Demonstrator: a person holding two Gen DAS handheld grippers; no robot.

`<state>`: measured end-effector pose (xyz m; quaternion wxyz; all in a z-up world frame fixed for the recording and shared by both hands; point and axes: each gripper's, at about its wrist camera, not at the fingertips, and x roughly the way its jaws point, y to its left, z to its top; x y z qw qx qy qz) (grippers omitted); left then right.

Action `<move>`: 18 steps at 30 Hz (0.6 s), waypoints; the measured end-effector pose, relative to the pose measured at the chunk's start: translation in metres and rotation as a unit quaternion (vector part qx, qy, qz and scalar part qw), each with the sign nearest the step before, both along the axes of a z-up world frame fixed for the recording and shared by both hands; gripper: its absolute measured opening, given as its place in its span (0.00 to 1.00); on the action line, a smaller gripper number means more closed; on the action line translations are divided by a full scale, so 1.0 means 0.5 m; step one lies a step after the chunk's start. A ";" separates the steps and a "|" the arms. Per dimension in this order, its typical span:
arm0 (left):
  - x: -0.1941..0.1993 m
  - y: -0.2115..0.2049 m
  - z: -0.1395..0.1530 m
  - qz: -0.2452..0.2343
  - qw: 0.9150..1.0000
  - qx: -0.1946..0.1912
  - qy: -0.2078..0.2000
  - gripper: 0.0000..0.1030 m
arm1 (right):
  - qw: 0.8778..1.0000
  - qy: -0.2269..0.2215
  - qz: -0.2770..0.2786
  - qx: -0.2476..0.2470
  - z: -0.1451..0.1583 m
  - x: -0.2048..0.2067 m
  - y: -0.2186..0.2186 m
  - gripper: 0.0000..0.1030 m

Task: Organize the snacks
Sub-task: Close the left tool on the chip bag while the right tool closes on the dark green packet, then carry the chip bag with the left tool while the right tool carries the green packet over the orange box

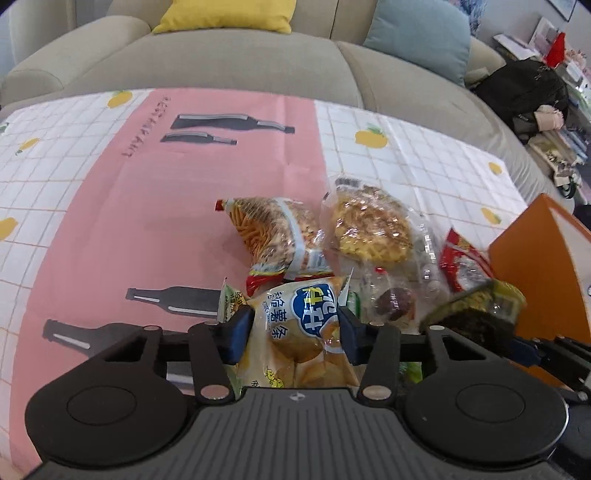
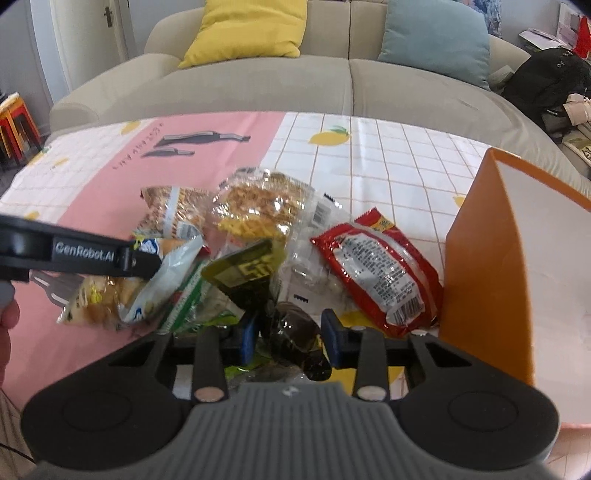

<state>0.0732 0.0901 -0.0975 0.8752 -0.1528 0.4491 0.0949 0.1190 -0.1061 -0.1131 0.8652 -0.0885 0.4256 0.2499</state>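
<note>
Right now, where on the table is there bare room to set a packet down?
Free: the pink strip of the tablecloth left of the snack pile, and the white checked part behind it toward the sofa. Crowded: from the pile across to the orange box, where both grippers work.

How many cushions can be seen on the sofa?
2: a yellow cushion toward the sofa's left end, and a blue cushion toward its right end. Others may lie outside the views.

Home living room, beige sofa (image 2: pixel 258 85), cushions (image 2: pixel 245 31), tableclothed table (image 1: pixel 406 147)
</note>
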 end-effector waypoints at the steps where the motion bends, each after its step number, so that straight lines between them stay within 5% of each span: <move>1: -0.008 -0.003 0.010 0.000 1.000 0.000 -0.006 0.54 | 1.000 0.000 -0.002 0.004 0.006 -0.002 -0.004 0.34; 11: -0.057 -0.039 0.110 -0.010 0.999 -0.007 -0.044 0.53 | 0.996 0.015 -0.034 0.079 0.074 -0.015 -0.059 0.33; 18: -0.060 -0.089 0.185 -0.030 0.997 -0.015 -0.076 0.52 | 0.992 -0.031 -0.042 0.118 0.171 -0.044 -0.113 0.33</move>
